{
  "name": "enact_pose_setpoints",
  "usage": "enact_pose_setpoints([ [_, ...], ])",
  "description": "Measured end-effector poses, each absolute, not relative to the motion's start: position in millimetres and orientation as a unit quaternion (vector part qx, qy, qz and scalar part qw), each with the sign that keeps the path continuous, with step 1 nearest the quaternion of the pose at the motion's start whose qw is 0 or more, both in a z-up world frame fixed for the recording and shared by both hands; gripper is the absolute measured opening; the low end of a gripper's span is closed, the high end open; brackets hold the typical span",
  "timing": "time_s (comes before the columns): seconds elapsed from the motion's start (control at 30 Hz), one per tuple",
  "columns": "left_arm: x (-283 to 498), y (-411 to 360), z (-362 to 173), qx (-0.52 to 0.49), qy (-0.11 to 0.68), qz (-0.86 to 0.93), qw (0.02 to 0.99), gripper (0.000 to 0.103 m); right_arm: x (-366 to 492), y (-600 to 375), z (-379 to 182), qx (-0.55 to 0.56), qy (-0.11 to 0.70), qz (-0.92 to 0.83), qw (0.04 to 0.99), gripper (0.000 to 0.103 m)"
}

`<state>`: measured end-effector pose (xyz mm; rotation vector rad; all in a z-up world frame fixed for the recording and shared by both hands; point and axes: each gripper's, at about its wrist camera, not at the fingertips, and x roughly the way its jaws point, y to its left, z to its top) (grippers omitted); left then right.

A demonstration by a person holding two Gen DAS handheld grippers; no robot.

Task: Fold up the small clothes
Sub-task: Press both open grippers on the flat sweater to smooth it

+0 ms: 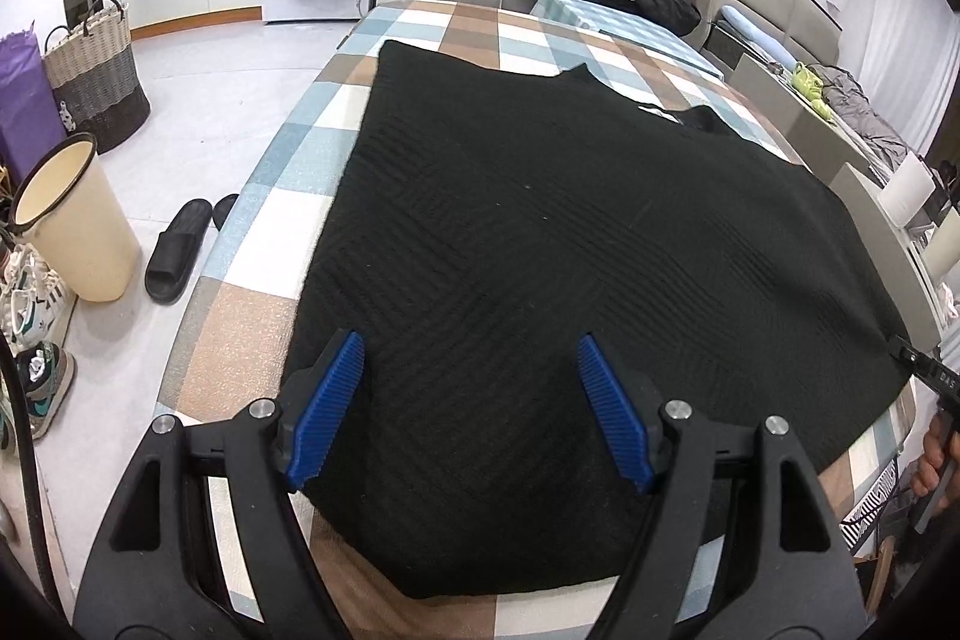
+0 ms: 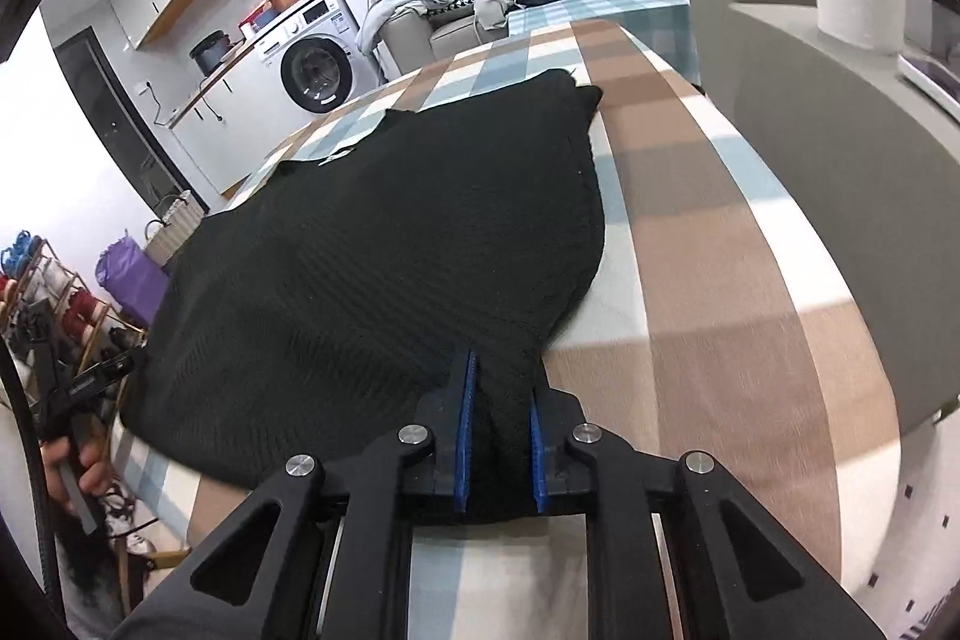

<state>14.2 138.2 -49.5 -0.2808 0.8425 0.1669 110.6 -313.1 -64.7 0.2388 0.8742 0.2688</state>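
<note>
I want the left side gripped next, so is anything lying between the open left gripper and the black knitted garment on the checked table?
Nothing visible. The left gripper hangs open directly over the near hem of the black knitted garment, with only bare knit between its blue pads. The right gripper is already shut on the hem.

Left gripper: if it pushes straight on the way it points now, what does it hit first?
Most likely the black knit garment. The left gripper is open, angled down over its near hem on the checked tablecloth. Depth is unclear; it may already be nearly touching.
</note>
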Motion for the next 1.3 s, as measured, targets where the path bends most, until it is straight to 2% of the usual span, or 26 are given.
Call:
enact_pose_setpoints([
  [0.13, 14, 136, -46, -0.137, 0.403, 0.071, 0.902, 0.072, 100, -313, -59, 0.085, 0.419, 0.118, 0.896, 0.018],
  [0.23, 16, 130, -45, -0.134, 0.401, 0.06, 0.904, 0.072, 98, -306, -49, 0.07, 0.398, 0.105, 0.909, 0.036],
  [0.27, 16, 127, -44, -0.13, 0.4, 0.056, 0.905, 0.072, 96, -304, -45, 0.068, 0.385, 0.102, 0.915, 0.045],
  [0.37, 20, 116, -40, -0.117, 0.395, 0.047, 0.91, 0.072, 98, -289, -32, 0.052, 0.357, 0.1, 0.927, 0.049],
  [0.47, 30, 101, -40, -0.108, 0.399, 0.029, 0.91, 0.072, 108, -265, -28, 0.034, 0.348, 0.102, 0.931, 0.066],
  [0.73, 48, 63, -54, -0.042, 0.423, 0.01, 0.905, 0.072, 121, -236, -25, -0.014, 0.342, 0.077, 0.936, 0.07],
  [0.93, 47, 63, -52, -0.063, 0.417, 0.002, 0.906, 0.074, 116, -253, -32, 0.008, 0.358, 0.077, 0.931, 0.071],
  [1.3, 74, 46, -64, -0.027, 0.441, -0.01, 0.897, 0.077, 166, -172, -62, -0.03, 0.395, 0.14, 0.908, 0.071],
])
